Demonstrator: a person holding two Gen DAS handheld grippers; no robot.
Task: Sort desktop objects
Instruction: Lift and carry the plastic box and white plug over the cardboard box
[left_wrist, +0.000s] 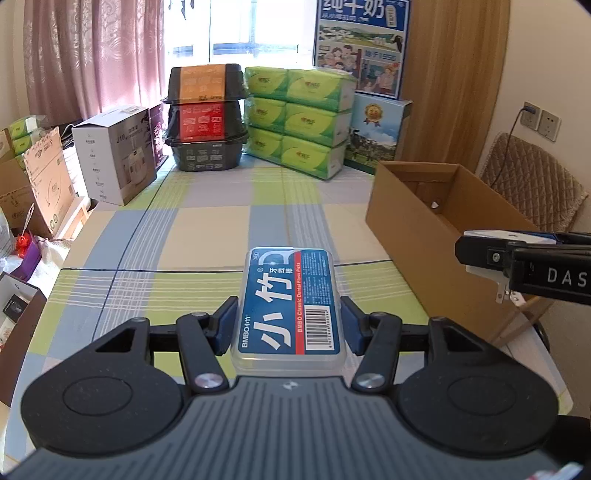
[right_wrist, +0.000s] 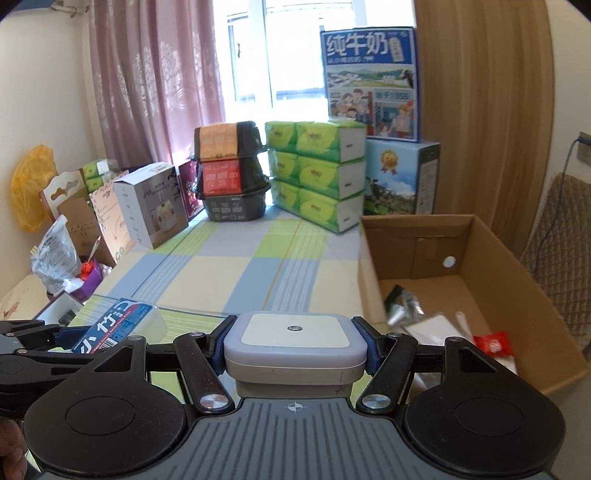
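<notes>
The left gripper (left_wrist: 289, 325) was clamped on a clear dental floss pick box (left_wrist: 290, 306) with a blue label, its blue pads pressed to the box's two long sides and the box pointing toward twelve o'clock above the checked tablecloth (left_wrist: 207, 236). In the right wrist view the same box (right_wrist: 118, 326) showed at about nine o'clock, held clear of the cloth. The right gripper (right_wrist: 295, 349) was closed on a small white-and-grey night light (right_wrist: 295, 350) with a round sensor in the middle of its top face, pads against its left and right sides; seen from the left wrist camera, that gripper (left_wrist: 491, 258) entered from three o'clock with the plug prongs of the light hanging below it. An open cardboard box (right_wrist: 517, 280) stood on the cloth at about two o'clock of the right gripper, just beside it, and it already contained a silver foil packet (right_wrist: 404, 306), a white item and a red wrapper (right_wrist: 493, 343). Green tissue packs (right_wrist: 317, 173) and stacked black containers (right_wrist: 231, 177) stood at twelve o'clock by the window, well apart from both grippers.
</notes>
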